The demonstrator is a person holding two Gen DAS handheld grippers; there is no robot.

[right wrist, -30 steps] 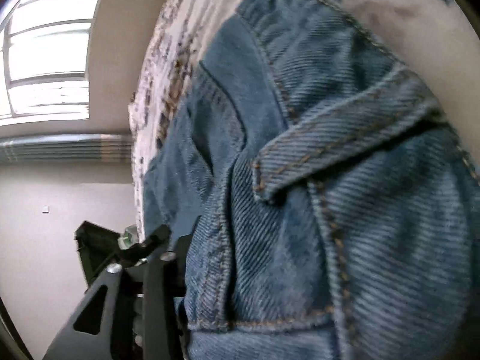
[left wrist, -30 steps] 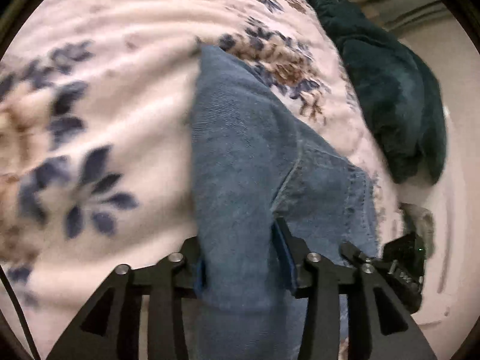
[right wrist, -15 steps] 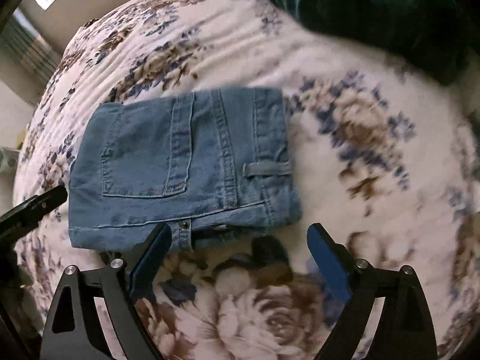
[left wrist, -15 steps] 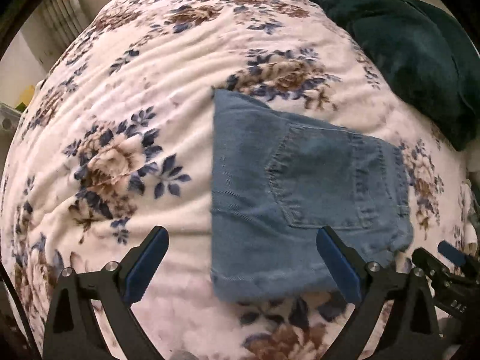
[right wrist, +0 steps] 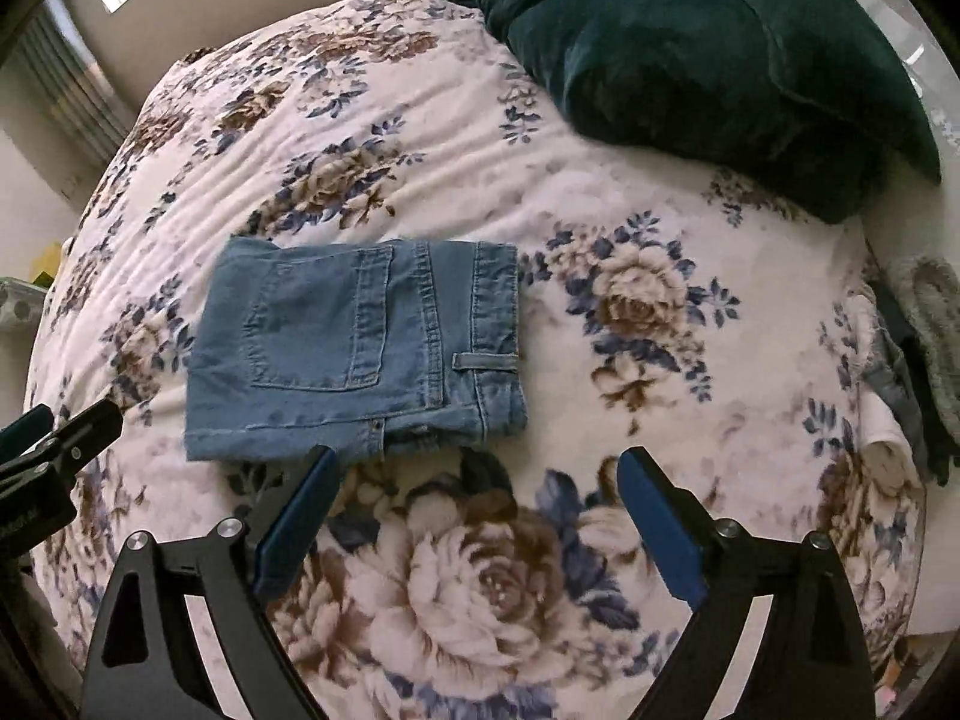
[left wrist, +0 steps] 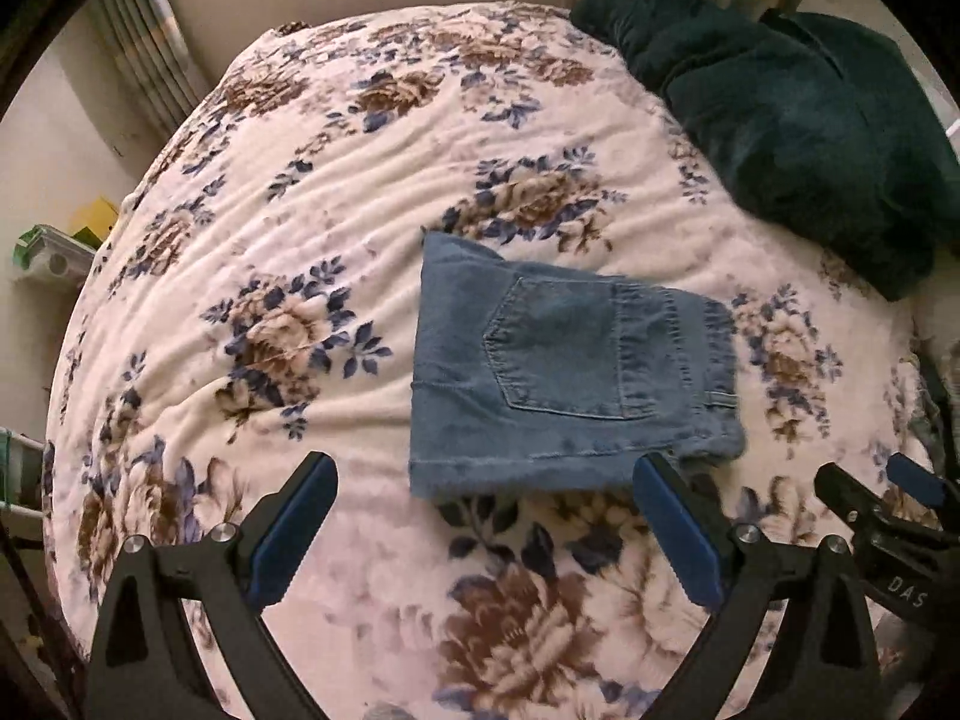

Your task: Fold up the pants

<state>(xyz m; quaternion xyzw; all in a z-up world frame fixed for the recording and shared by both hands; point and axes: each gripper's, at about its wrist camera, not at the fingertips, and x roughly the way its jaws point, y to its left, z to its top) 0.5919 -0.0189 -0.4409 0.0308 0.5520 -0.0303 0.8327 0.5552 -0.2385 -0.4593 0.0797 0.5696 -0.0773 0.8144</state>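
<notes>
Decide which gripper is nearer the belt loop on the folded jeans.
Right, by a little. The right gripper hangs open just below the waistband end, where the belt loop sits. The left gripper hangs open below the jeans, centred toward their folded end.

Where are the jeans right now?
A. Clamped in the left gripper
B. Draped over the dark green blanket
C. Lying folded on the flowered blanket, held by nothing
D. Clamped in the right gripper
C: the jeans lie folded on the flowered blanket, and both the left gripper and right gripper are open, holding nothing.
</notes>
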